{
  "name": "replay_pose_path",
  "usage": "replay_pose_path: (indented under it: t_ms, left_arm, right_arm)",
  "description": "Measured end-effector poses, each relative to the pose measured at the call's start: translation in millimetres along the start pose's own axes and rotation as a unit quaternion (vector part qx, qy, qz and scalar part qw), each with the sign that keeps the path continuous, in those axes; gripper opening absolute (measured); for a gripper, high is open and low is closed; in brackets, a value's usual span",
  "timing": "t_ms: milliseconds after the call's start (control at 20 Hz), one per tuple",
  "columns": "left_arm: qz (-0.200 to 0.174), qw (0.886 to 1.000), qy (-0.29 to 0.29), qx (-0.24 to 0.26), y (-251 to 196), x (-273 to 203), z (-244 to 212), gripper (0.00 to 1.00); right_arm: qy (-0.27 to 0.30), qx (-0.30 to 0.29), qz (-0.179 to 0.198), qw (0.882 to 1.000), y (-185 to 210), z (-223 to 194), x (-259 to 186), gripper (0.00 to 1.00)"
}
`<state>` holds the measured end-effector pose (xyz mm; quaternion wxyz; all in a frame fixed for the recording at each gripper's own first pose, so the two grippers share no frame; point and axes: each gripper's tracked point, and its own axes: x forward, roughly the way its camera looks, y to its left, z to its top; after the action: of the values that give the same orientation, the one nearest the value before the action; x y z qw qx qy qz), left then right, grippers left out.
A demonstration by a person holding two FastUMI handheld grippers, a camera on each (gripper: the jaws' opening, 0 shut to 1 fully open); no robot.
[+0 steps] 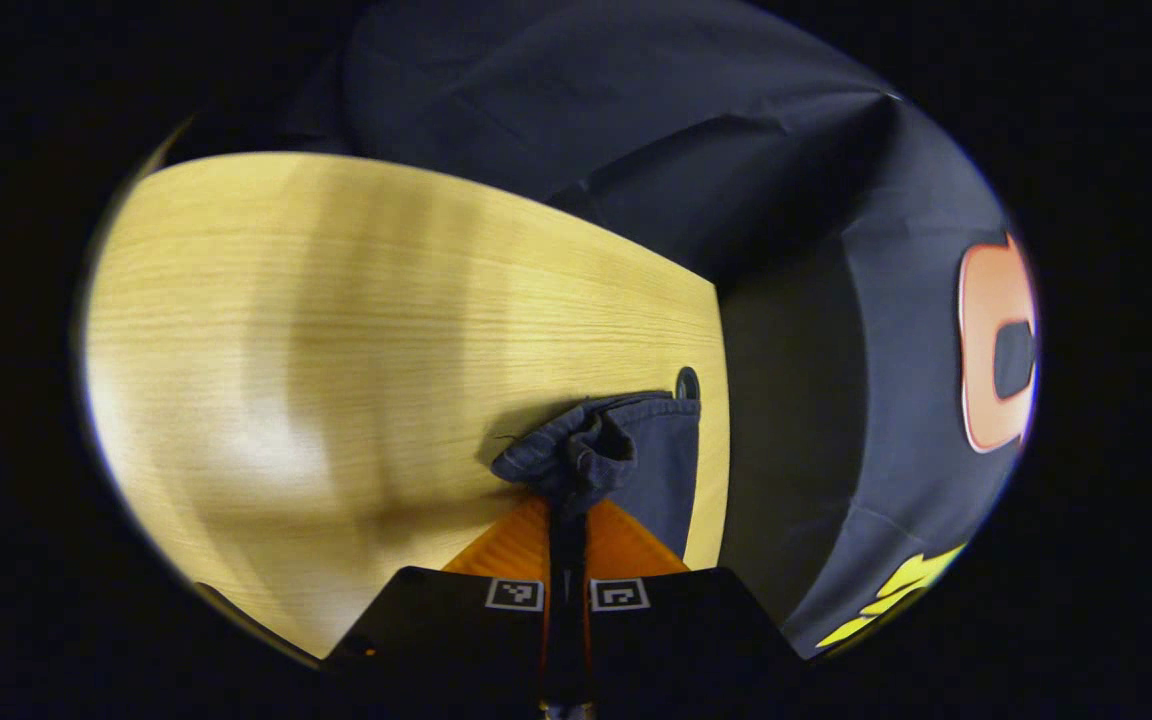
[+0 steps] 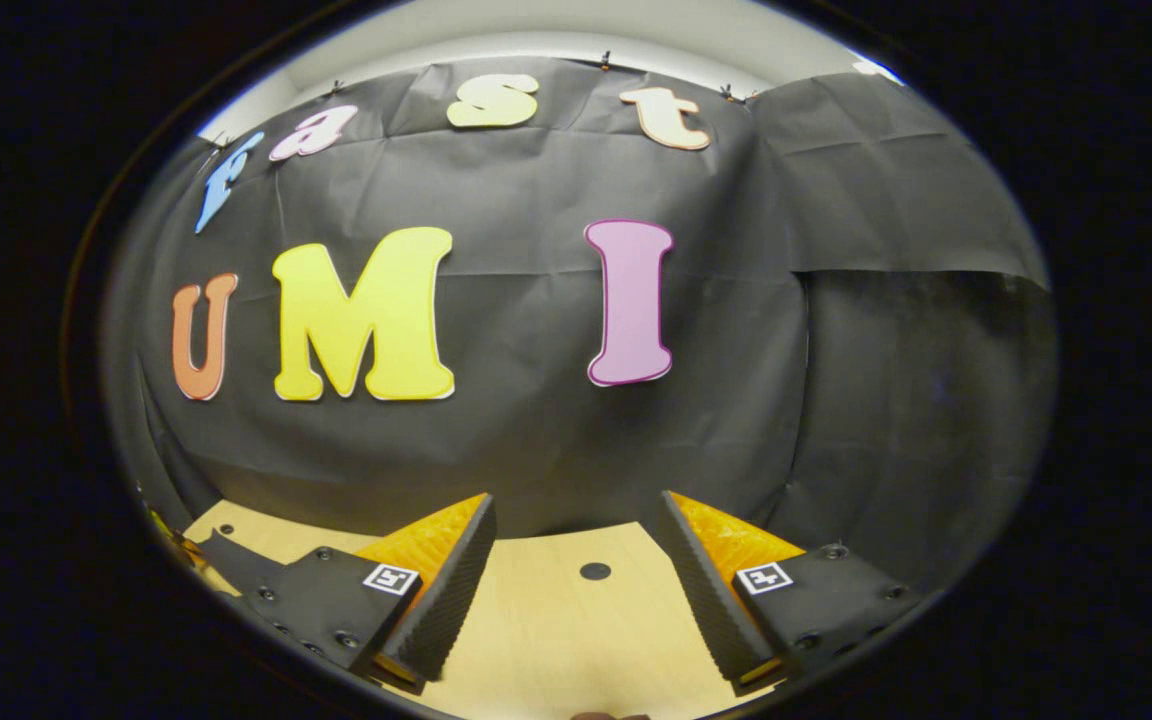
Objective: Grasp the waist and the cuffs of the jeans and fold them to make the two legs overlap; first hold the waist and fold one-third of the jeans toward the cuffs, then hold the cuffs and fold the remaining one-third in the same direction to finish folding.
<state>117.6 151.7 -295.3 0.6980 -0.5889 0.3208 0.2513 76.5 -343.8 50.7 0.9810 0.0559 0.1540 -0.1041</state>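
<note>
In the left gripper view, a bunched edge of the dark blue jeans [image 1: 608,455] lies near the right edge of the wooden table [image 1: 356,330]. My left gripper [image 1: 567,505] is shut on that bunch, its orange fingers [image 1: 511,545] pressed together around the cloth. Whether this is a cuff or the waist cannot be told. In the right gripper view, my right gripper [image 2: 576,520] is open, its two orange fingers [image 2: 436,545] spread wide above the table [image 2: 556,620] with nothing between them.
A small round dark hole [image 1: 687,382] sits in the tabletop by the jeans, near the table's right edge; a hole [image 2: 594,571] shows in the right gripper view too. The black booth wall [image 2: 536,430] rises just behind the table.
</note>
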Motion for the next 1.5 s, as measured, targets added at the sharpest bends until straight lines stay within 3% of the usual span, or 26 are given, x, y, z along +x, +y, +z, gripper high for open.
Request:
replay_pose_path:
  t_ms: [150,400,750,900,1250,1500]
  left_arm:
    - [-0.033,0.994,-0.032,0.097,-42,-19,-3,0.03]
    - [-0.097,0.964,-0.078,0.237,-122,-63,-30,0.03]
    - [-0.164,0.901,-0.1,0.389,-194,-95,-101,0.03]
    - [-0.19,0.865,-0.102,0.453,-218,-106,-147,0.03]
    - [-0.24,0.756,-0.109,0.599,-239,-139,-251,0.03]
    - [-0.238,0.701,-0.087,0.667,-235,-107,-314,0.03]
  right_arm:
    - [-0.004,-0.003,0.005,1.0,1,3,-3,0.99]
    - [-0.005,-0.002,0.004,1.0,-7,5,-11,0.98]
    - [-0.006,0.02,-0.009,1.0,-32,6,-30,0.99]
    - [-0.01,0.022,-0.017,1.0,-40,4,-36,0.99]
    - [-0.01,0.027,-0.038,0.999,-63,3,-55,0.98]
    - [0.0,0.026,-0.055,0.998,-80,-6,-69,0.98]
